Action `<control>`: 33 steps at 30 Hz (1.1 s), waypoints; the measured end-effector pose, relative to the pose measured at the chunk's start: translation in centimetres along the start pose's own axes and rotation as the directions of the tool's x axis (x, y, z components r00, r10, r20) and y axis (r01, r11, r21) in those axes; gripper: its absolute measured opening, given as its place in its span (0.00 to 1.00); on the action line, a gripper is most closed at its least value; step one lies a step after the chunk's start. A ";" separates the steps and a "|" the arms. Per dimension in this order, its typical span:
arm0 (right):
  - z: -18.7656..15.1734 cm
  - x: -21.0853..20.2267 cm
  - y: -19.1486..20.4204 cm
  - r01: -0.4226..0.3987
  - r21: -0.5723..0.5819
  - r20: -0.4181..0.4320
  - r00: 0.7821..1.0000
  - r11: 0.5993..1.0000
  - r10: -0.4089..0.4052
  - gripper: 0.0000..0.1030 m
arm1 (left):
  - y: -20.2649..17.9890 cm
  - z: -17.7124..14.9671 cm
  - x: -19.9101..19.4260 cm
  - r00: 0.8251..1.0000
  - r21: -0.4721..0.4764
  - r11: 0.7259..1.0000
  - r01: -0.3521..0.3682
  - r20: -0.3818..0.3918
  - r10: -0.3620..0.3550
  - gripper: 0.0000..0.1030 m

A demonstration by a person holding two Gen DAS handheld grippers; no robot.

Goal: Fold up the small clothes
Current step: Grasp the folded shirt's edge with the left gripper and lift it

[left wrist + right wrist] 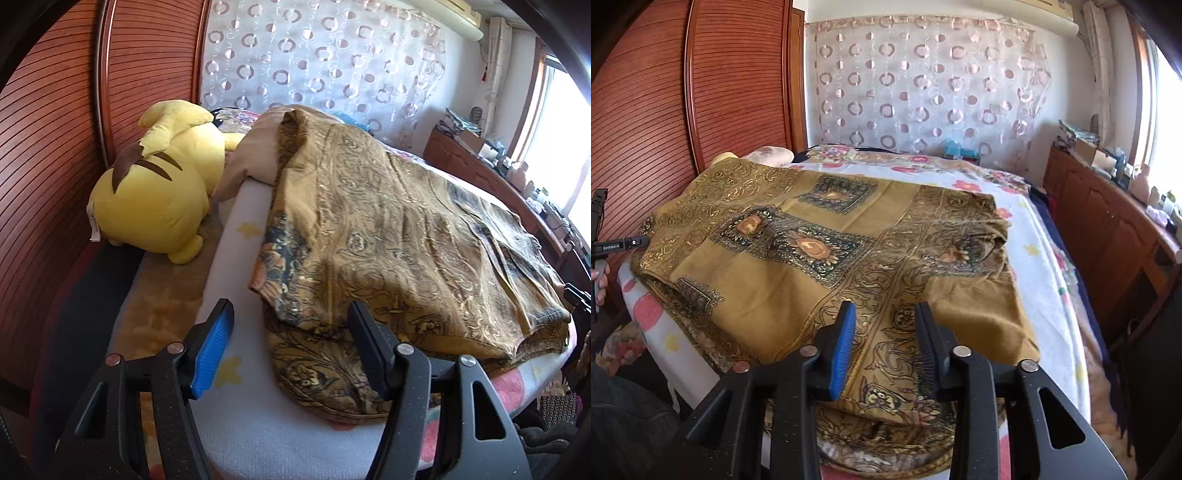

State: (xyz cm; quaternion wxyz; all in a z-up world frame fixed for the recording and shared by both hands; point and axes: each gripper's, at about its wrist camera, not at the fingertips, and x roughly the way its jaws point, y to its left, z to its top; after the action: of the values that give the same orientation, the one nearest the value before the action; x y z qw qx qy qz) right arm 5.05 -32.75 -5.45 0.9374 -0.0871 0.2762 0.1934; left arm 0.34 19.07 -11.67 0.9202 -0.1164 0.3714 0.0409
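A mustard-gold garment point(399, 236) with dark paisley and flower prints lies spread on the bed, partly folded over itself. My left gripper point(291, 332) hovers over its near left corner, jaws apart. The cloth lies loose between the blue pad point(212, 350) and the black finger point(367, 350), and neither presses it. In the right wrist view the same garment point(798, 258) fills the bed's front. My right gripper point(886, 332) stands open just above its near hem, nothing pinched. The left gripper's body point(602, 240) and a hand point(600, 277) show at that view's left edge.
A yellow plush toy point(155, 199) lies at the bed's left by the red wooden wardrobe point(55, 129). A beige pillow point(255, 155) sits beyond the garment. The flowered bedsheet point(1045, 258) shows to the right, and a cluttered wooden cabinet point(1108, 229) runs beneath the window.
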 end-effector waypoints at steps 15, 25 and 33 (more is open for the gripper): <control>-0.3 1.6 0.4 0.009 0.003 -0.049 0.999 1.000 -0.009 0.41 | -0.6 0.7 0.5 0.996 -0.042 0.996 0.082 -0.027 -0.083 0.09; -0.6 1.1 -1.2 0.017 0.068 -0.028 0.999 0.998 -0.016 0.41 | -6.1 4.7 -3.3 0.974 0.066 0.981 0.185 0.124 -0.192 0.07; -1.0 0.4 -2.1 0.027 0.084 -0.014 1.000 0.996 -0.026 0.41 | -14.6 9.3 -4.1 0.918 0.231 0.919 0.321 0.163 -0.362 0.07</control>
State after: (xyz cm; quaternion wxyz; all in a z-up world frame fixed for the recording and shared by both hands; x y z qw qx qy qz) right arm 5.69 -34.85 -6.39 0.9409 -0.0526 0.2889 0.1684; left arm 6.01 7.24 0.34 0.9531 -0.0823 0.2518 -0.1467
